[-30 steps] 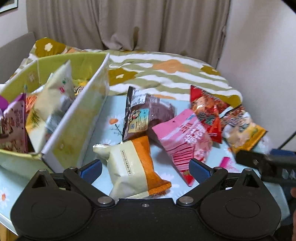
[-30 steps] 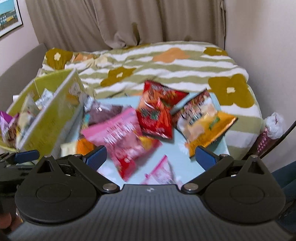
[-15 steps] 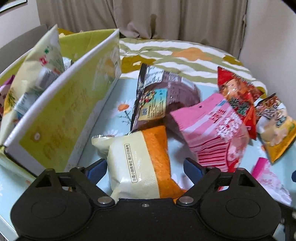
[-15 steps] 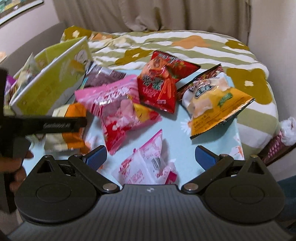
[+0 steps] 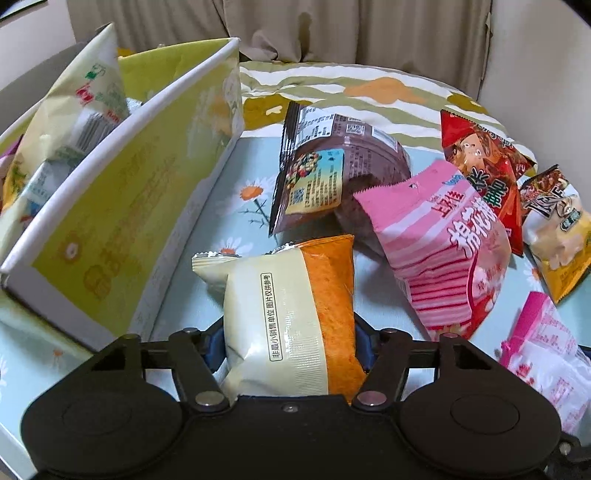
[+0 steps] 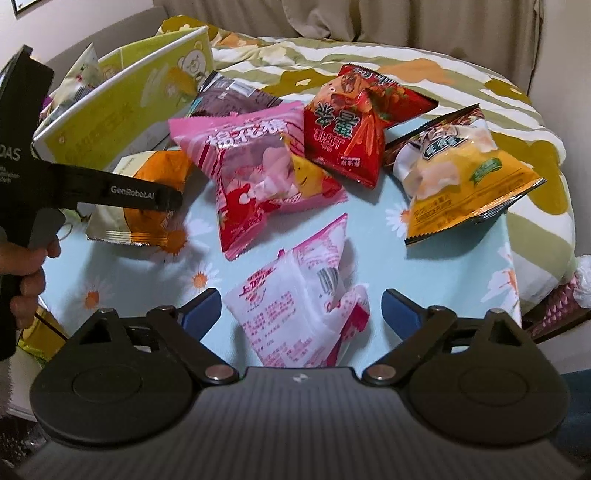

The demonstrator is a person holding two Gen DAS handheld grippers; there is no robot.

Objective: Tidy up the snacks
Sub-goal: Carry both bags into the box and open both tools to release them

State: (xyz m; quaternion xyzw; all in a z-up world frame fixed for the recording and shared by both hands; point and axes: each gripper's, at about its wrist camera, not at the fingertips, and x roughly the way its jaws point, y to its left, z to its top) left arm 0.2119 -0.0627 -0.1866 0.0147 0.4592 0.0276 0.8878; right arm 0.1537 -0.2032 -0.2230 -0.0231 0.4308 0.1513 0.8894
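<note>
My left gripper [image 5: 290,341] is shut on a cream and orange snack bag [image 5: 291,317] lying on the light blue table [image 5: 236,177]; the bag also shows in the right wrist view [image 6: 147,195]. A yellow-green cardboard box [image 5: 122,206] with several bags in it stands to the left. My right gripper [image 6: 301,314] is open around a white and pink bag [image 6: 295,306], not touching it. A pink striped bag [image 5: 439,258], a brown bag [image 5: 332,173], a red bag [image 6: 347,129] and a yellow bag [image 6: 458,173] lie on the table.
A bed with a green and white striped cover [image 6: 406,62] lies behind the table. Curtains [image 5: 332,33] hang at the back. The table's right edge [image 6: 513,266] is near the yellow bag.
My left gripper moved forward and closed on the cream and orange bag. My right gripper moved forward and down, so the white and pink bag now lies between its open fingers.
</note>
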